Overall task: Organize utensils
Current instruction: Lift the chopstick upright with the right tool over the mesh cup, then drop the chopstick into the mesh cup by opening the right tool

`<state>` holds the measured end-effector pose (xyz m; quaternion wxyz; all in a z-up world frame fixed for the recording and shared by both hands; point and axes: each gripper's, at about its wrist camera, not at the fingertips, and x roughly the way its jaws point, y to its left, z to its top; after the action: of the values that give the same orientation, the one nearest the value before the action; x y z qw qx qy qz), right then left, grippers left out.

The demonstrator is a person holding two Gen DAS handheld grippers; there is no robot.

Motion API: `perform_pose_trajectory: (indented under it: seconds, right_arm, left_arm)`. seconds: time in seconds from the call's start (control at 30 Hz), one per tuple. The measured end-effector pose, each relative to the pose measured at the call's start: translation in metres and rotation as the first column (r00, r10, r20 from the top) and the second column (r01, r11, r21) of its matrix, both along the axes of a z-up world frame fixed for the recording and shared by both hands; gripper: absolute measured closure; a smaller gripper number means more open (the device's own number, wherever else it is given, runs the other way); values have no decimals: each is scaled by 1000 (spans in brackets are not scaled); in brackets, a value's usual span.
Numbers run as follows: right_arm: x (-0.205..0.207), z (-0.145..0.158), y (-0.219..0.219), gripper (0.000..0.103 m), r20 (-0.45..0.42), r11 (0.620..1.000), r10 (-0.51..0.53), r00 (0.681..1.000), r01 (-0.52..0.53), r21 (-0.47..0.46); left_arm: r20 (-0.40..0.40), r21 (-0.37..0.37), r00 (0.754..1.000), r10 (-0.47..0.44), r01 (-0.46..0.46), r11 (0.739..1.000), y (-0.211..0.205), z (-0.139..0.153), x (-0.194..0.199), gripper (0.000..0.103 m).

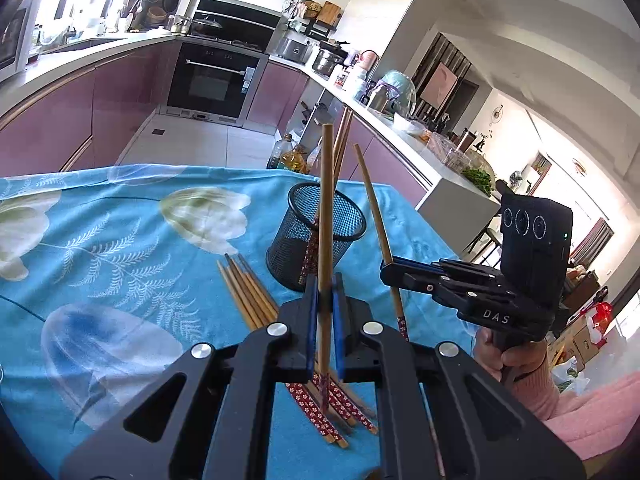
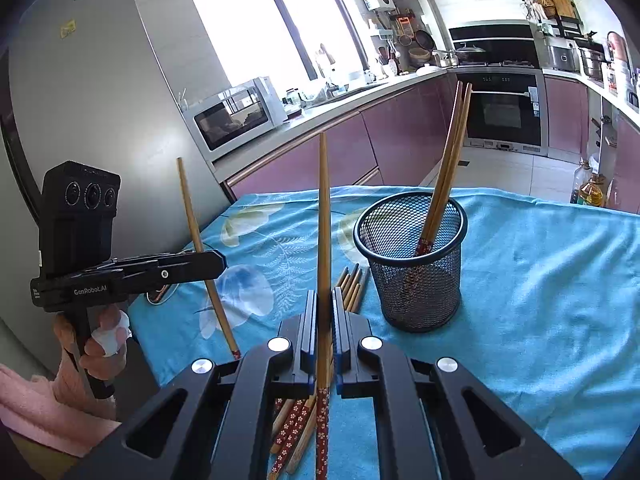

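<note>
Pinching one chopstick [image 1: 326, 216] each, both grippers' fingers [image 1: 310, 320]

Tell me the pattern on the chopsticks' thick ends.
Dark red with small white flowers, on the chopsticks lying on the tablecloth; the right wrist view shows it best.

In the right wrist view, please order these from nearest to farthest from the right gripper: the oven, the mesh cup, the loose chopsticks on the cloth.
1. loose chopsticks, just ahead of the right gripper, on the cloth.
2. mesh cup, farther ahead, to the right.
3. oven, far behind, against the cabinets.
</note>
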<state>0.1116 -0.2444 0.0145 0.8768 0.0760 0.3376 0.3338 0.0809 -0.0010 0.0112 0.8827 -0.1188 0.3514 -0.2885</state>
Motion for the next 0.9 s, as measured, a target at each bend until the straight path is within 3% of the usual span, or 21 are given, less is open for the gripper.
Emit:
perform_pose_trajectory:
  seconds: [0.43, 0.9]
  right_arm:
    - [19, 33, -25, 97, 98, 993, -108, 989, 104, 47]
    - [65, 56, -27, 97, 184, 973, -219, 958, 201, 116]
  left_arm:
    - [78, -52, 997, 26, -22, 998, -1, 39, 24, 96]
    - [174, -41, 983, 51, -44, 998, -20, 87, 64, 96]
